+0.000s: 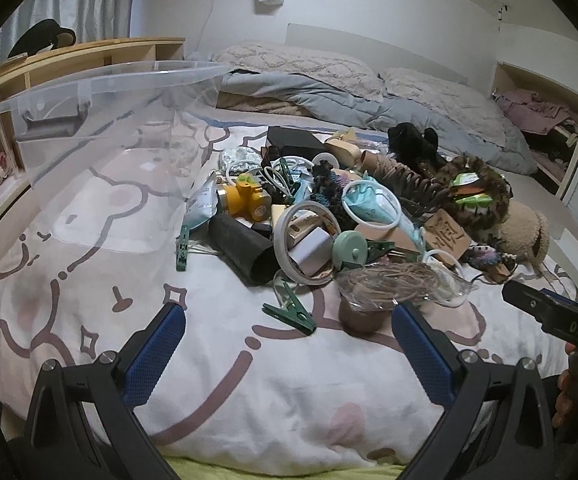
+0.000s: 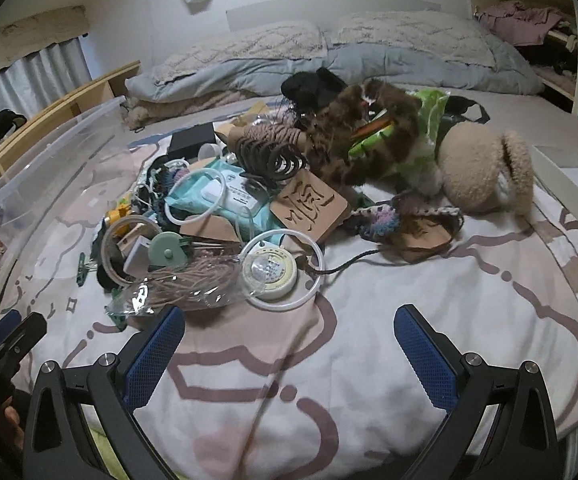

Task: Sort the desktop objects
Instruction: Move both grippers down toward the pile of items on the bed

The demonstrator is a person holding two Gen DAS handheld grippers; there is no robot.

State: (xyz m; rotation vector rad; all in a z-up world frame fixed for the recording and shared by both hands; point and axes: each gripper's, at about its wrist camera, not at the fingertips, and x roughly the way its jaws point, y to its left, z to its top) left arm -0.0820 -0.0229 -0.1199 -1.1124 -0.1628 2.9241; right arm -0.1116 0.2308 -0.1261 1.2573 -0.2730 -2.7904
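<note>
A heap of small items lies on a white and pink patterned bedspread (image 1: 249, 380). In the left wrist view the heap holds a black tube (image 1: 245, 246), a yellow toy (image 1: 247, 198), a roll of tape (image 1: 305, 240), a green clothes peg (image 1: 289, 312) and a bag of twine (image 1: 393, 280). My left gripper (image 1: 289, 316) is open, just short of the peg. In the right wrist view a round white tape measure (image 2: 269, 270), a wet-wipes pack (image 2: 225, 196) and a carved wooden tile (image 2: 309, 204) show. My right gripper (image 2: 289, 320) is open and holds nothing, near the heap's front edge.
A clear plastic bin (image 1: 101, 128) stands tilted on the bed at the left. A beige plush toy (image 2: 485, 168) and a brown furry item (image 2: 353, 140) lie at the heap's right. Pillows and a grey duvet (image 1: 369, 96) fill the far side. A wooden shelf (image 1: 89, 56) runs along the left.
</note>
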